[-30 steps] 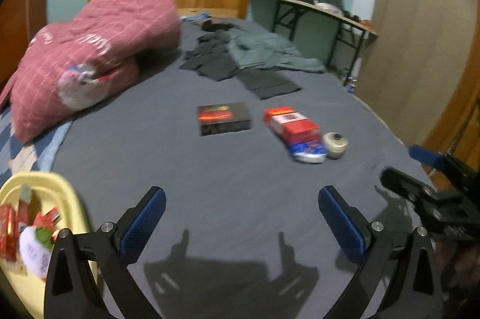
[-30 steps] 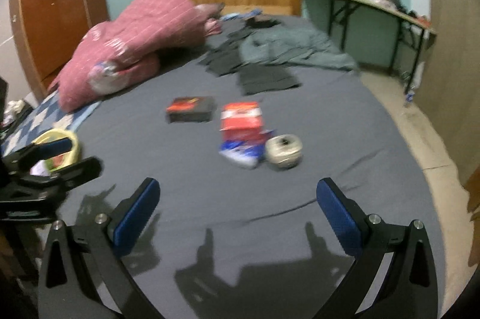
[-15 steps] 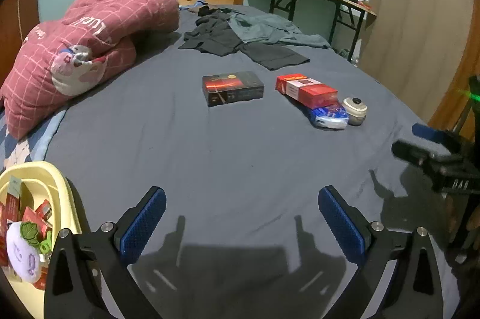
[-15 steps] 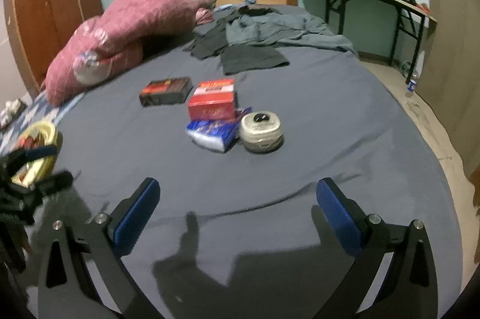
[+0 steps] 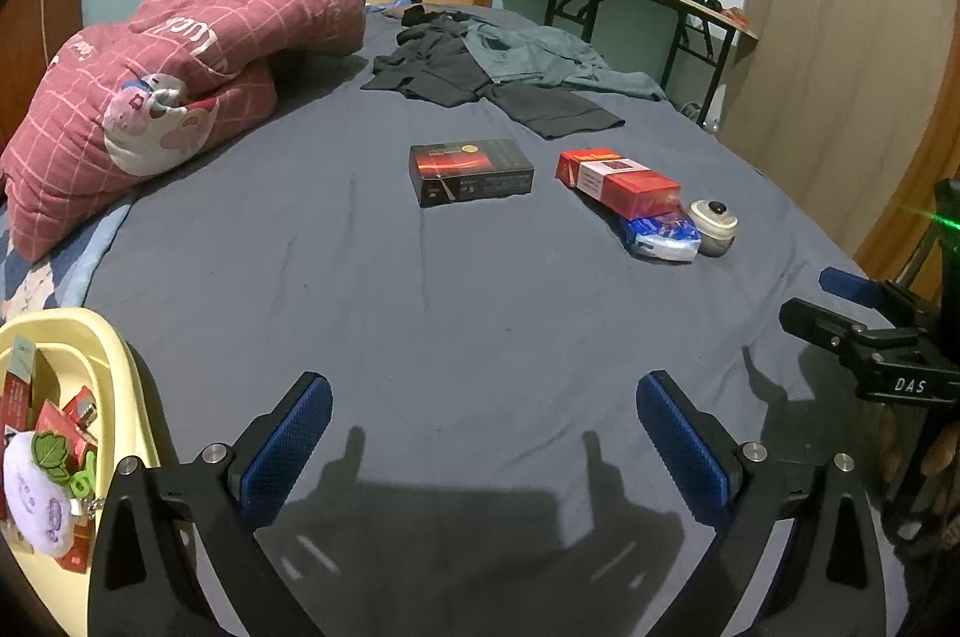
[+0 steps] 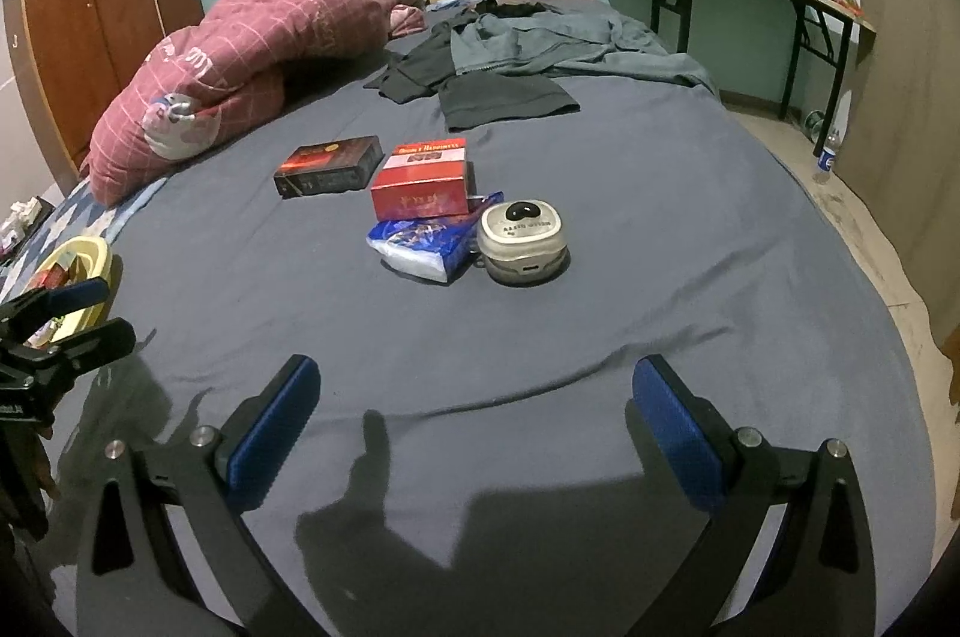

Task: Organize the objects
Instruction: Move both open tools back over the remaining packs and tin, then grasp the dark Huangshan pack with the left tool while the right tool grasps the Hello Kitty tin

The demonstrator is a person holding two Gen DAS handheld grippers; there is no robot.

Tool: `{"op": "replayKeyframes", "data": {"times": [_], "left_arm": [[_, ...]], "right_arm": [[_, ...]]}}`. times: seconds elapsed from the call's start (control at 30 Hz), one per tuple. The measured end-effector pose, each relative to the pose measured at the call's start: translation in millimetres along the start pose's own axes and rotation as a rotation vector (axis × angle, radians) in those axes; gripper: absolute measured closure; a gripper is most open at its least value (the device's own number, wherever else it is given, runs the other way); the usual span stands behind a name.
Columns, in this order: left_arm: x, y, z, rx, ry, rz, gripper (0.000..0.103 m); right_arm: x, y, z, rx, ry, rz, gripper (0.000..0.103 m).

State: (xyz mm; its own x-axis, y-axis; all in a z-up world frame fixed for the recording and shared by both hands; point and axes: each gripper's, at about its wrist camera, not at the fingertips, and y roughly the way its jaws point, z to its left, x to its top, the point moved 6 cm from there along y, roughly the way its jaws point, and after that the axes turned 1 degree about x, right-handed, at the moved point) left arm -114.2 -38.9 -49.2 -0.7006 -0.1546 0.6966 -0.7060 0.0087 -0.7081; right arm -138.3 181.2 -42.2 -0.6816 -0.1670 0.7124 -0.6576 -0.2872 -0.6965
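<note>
Four loose items lie mid-bed on the grey sheet (image 6: 690,229): one black box (image 6: 330,166), one red box (image 6: 423,187), one blue packet (image 6: 423,247) and one round tin (image 6: 522,241) (the last three touching). All sit well beyond both grippers' fingertips. The left gripper (image 5: 480,433) and right gripper (image 6: 474,412) hover level, jaws wide, empty. One yellow basket (image 5: 129,385) sits near left.
</note>
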Motion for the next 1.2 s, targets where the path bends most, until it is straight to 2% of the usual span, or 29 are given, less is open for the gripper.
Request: {"op": "replayKeyframes", "data": {"times": [0.23, 0.4, 0.5, 0.67, 0.77, 1.0, 1.2], "left_arm": [[2, 8, -2, -0.033, 0.017, 0.002, 0.000], [27, 25, -3, -0.036, -0.024, -0.016, 0.000], [52, 49, -4, -0.021, -0.047, -0.028, 0.000], [85, 100, -5, -0.032, -0.084, 0.005, 0.000], [99, 129, -9, -0.012, -0.053, 0.024, 0.000], [122, 175, -16, 0.004, -0.014, 0.042, 0.000], [131, 200, -19, 0.040, 0.005, 0.035, 0.000]], "right_arm": [[6, -1, -7, -0.006, -0.002, -0.015, 0.000], [12, -5, -26, -0.029, 0.036, -0.029, 0.000], [20, -1, -33, -0.045, 0.021, -0.041, 0.000], [29, 16, -41, -0.056, 0.032, -0.023, 0.000], [35, 29, -40, -0.072, -0.019, -0.008, 0.000], [49, 69, -43, -0.097, -0.082, 0.057, 0.000], [55, 82, -37, -0.096, -0.126, 0.057, 0.000]]}}
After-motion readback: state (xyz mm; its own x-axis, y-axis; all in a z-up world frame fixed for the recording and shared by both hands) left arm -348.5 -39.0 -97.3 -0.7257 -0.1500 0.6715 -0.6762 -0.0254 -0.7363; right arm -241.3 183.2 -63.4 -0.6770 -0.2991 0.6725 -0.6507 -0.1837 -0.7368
